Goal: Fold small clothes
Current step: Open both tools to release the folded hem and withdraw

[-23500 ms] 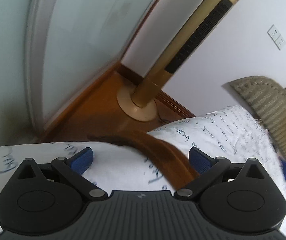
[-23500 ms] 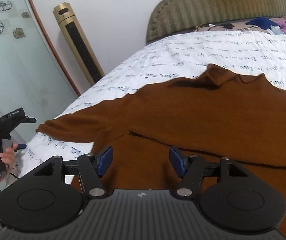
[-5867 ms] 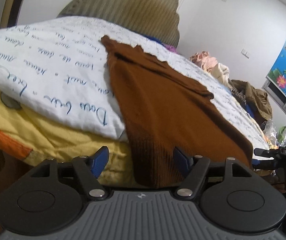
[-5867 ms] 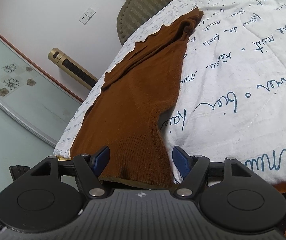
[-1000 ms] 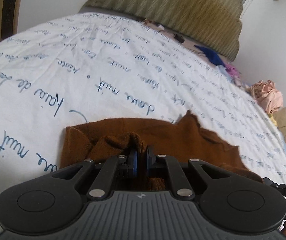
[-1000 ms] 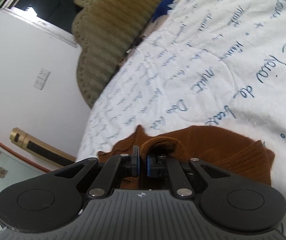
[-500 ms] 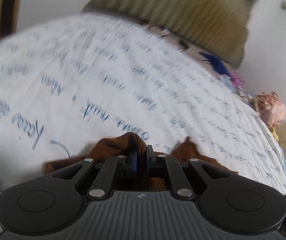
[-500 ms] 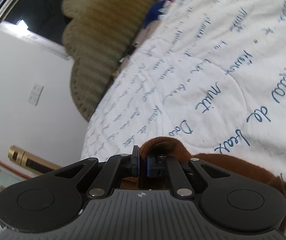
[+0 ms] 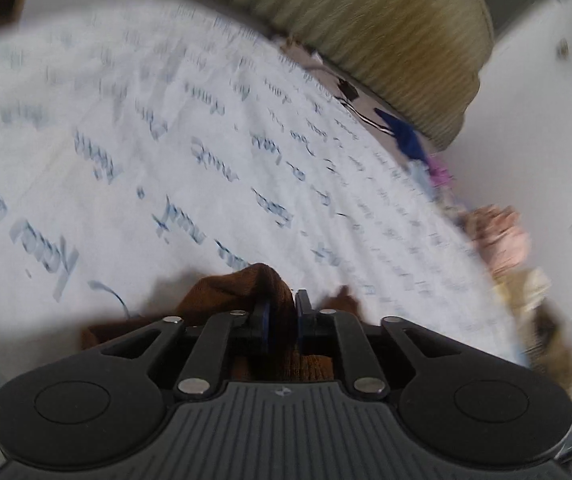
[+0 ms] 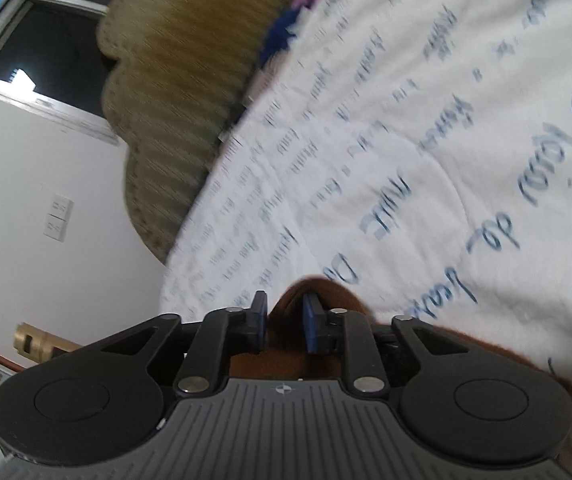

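The brown knit sweater lies bunched on the white quilt with blue script, mostly hidden under the gripper body. My left gripper is shut on a raised fold of the sweater. In the right wrist view my right gripper has its jaws slightly apart, with a hump of the sweater between and just past the blue pads. The rest of the sweater trails to the right along the quilt.
An olive ribbed headboard stands at the far end of the bed, also in the right wrist view. Blue and pink clothes lie near it. A heap of clothes sits at the right. A gold tower fan stands by the wall.
Both grippers have carried the sweater's edge forward toward the headboard. The right jaws have parted a little from the fold they pinched. The left gripper stays clamped.
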Motion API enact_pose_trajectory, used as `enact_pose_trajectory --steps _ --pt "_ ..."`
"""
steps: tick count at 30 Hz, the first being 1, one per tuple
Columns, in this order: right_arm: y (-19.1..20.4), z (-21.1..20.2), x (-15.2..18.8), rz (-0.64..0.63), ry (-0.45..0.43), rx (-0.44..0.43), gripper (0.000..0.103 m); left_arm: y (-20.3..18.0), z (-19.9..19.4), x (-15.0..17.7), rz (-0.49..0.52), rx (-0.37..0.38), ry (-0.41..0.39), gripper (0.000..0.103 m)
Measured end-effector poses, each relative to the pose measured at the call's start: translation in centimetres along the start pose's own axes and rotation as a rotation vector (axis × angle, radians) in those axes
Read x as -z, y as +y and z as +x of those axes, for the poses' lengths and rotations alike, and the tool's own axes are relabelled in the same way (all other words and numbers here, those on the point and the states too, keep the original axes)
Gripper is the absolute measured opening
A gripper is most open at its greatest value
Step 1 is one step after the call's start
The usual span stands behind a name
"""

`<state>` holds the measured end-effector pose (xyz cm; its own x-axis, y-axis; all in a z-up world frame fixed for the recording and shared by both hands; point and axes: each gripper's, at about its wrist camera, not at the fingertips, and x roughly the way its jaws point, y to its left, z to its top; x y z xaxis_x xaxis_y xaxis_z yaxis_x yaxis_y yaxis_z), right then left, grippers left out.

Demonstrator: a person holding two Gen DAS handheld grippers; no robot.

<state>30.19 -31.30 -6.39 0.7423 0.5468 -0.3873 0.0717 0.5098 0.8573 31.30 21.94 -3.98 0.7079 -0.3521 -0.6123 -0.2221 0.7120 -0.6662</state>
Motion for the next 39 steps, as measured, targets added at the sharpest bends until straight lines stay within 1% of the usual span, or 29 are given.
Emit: enact_pose_trajectory --steps 1,2,3,5,7,8,9,11,13,15,17,19,20,21,23,24,25,26,27,28,29,30,32,33,34,36,39 --pt "0.2 -0.4 -0.2 0.002 -0.023 -0.002 0.029 0.8 0.1 -0.5 -0.075 0.033 0.023 0.025" --pt "0.4 -0.7 -0.4 0.006 -0.043 -0.006 0.034 1.3 0.0 -0.9 -0.117 0.028 0.027 0.028" --pt "0.5 -1.0 -0.6 0.010 -0.055 -0.008 0.036 1.3 -0.2 -1.1 -0.120 -0.004 0.014 0.029" --pt "1.2 -1.2 -0.7 -0.024 -0.048 -0.018 0.036 0.7 -1.1 -1.3 -0.043 -0.083 -0.050 0.029" --pt "2.9 -1.2 -0.1 -0.113 -0.030 -0.045 0.036 -0.1 -1.8 -1.2 0.044 -0.136 -0.095 0.029" --pt "3.8 -0.9 0.3 -0.159 -0.002 -0.066 0.036 -0.5 -2.0 -1.0 0.081 -0.152 -0.100 0.029" --pt "4.7 0.0 0.8 -0.194 0.053 -0.087 0.036 -0.8 -2.2 -0.5 0.108 -0.164 -0.100 0.029" --pt "6.5 2.4 2.3 -0.246 0.179 -0.084 0.036 -1.2 -2.3 0.9 0.150 -0.170 -0.086 0.029" --pt "8.2 4.6 4.0 -0.325 0.264 -0.074 0.036 -1.2 -2.4 2.8 0.181 -0.167 -0.060 0.029" --pt "9.7 6.9 5.7 -0.377 0.340 -0.030 0.037 -1.1 -2.4 4.9 0.212 -0.164 -0.038 0.029" --pt "10.7 9.0 7.3 -0.425 0.401 -0.019 0.037 -0.8 -2.8 6.7 0.251 -0.171 -0.034 0.029" --pt "11.3 10.9 8.8 -0.466 0.441 0.046 0.037 -0.4 -3.5 8.1 0.292 -0.190 -0.047 0.029" --pt "11.4 11.8 9.1 -0.489 0.438 0.077 0.034 -0.2 -3.9 8.8 0.312 -0.198 -0.063 0.029" --pt "11.5 12.3 9.5 -0.517 0.425 0.105 0.028 0.0 -4.2 9.1 0.329 -0.203 -0.075 0.029" --pt "11.7 13.1 9.4 -0.567 0.344 0.155 0.027 0.4 -4.8 9.5 0.343 -0.216 -0.094 0.029" --pt "11.6 13.1 9.0 -0.569 0.311 0.163 0.027 0.6 -5.1 9.7 0.345 -0.218 -0.099 0.029" --pt "11.4 13.1 8.6 -0.542 0.295 0.169 0.028 0.8 -5.3 9.7 0.348 -0.220 -0.099 0.029" --pt "11.2 13.0 8.3 -0.510 0.302 0.160 0.028 0.9 -5.5 9.8 0.346 -0.219 -0.100 0.029" --pt "11.2 12.5 8.2 -0.507 0.305 0.147 0.028 1.1 -5.7 9.8 0.343 -0.219 -0.100 0.028" --pt "11.5 11.5 8.2 -0.539 0.287 0.141 0.029 1.0 -5.8 10.0 0.349 -0.223 -0.098 0.028" --pt "11.7 10.2 8.3 -0.573 0.273 0.135 0.032 0.9 -6.0 10.1 0.358 -0.233 -0.098 0.028" --pt "11.8 9.1 8.3 -0.589 0.274 0.125 0.032 0.7 -6.2 10.4 0.366 -0.242 -0.099 0.028" --pt "11.6 5.4 7.9 -0.607 0.295 0.108 0.033 0.5 -6.8 11.1 0.392 -0.258 -0.098 0.028" --pt "11.2 3.4 7.6 -0.617 0.290 0.107 0.033 0.4 -7.1 11.5 0.407 -0.264 -0.100 0.028" --pt "10.6 0.8 7.3 -0.633 0.278 0.104 0.035 0.5 -7.5 11.9 0.412 -0.264 -0.099 0.028" --pt "8.8 -3.8 6.5 -0.651 0.258 0.134 0.040 0.6 -8.0 12.2 0.420 -0.255 -0.083 0.028" --pt "5.2 -10.1 5.5 -0.616 0.241 0.184 0.041 0.9 -8.7 12.5 0.410 -0.257 -0.073 0.028"
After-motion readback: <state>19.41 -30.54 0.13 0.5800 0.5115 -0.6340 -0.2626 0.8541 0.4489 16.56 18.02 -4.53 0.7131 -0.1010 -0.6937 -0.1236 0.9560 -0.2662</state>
